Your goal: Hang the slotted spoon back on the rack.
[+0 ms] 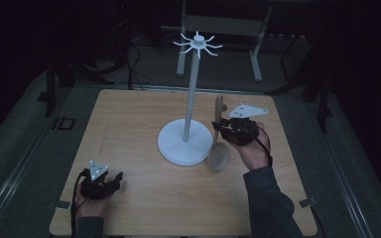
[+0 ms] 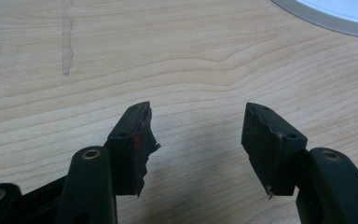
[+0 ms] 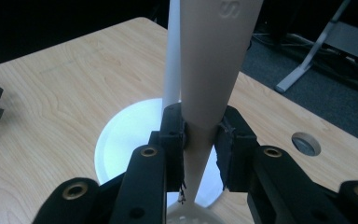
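Two grippers are in my hands, and one of them is doing the work: my right gripper (image 3: 199,140) has its jaws pinched on the narrow neck of a beige slotted spoon (image 1: 218,130), holding it nearly upright with the handle end up and the perforated bowl down by the table (image 1: 129,119), just beside the round base of the white hanging stand (image 1: 188,119). In the right gripper view the handle rises right in front of the stand's pole, close to it, though I cannot tell whether they touch. My left gripper (image 2: 198,140) rests low near the front left corner of the table, jaws spread wide with nothing between them, well apart from the stand. As I judge it, the grasp and the lift are done; what is left is raising the spoon to the ring of hooks at the top of the pole and catching its handle end on one, then letting go
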The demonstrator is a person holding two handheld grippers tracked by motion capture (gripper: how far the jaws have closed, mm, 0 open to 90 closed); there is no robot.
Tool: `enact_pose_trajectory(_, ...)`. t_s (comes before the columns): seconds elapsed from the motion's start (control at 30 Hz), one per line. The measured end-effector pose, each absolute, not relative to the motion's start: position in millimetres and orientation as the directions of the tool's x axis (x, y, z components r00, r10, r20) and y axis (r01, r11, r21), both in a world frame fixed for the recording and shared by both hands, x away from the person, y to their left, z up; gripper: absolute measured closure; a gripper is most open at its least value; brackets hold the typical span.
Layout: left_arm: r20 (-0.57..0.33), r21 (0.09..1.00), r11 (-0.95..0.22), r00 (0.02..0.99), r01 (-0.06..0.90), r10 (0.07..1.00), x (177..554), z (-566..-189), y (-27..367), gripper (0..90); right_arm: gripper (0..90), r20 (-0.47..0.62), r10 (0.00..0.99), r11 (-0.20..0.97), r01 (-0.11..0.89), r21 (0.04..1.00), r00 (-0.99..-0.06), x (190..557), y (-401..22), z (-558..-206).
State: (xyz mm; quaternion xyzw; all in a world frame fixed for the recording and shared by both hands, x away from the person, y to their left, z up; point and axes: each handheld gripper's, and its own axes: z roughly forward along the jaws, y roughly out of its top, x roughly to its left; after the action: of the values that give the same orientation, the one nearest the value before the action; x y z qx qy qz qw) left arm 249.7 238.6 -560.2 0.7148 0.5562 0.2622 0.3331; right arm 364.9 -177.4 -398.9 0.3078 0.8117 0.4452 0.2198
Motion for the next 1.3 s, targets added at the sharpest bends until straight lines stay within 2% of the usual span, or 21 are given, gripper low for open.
enact_pose_trajectory(1.3, 0.002, 0.769, -0.156, 0.241, 0.620, 0.971, 249.6, -559.9, 239.0, 43.1, 73.8, -0.074, 0.755, 0.297, 0.239, 0.924, -0.652, 373.5, -169.0, -344.0)
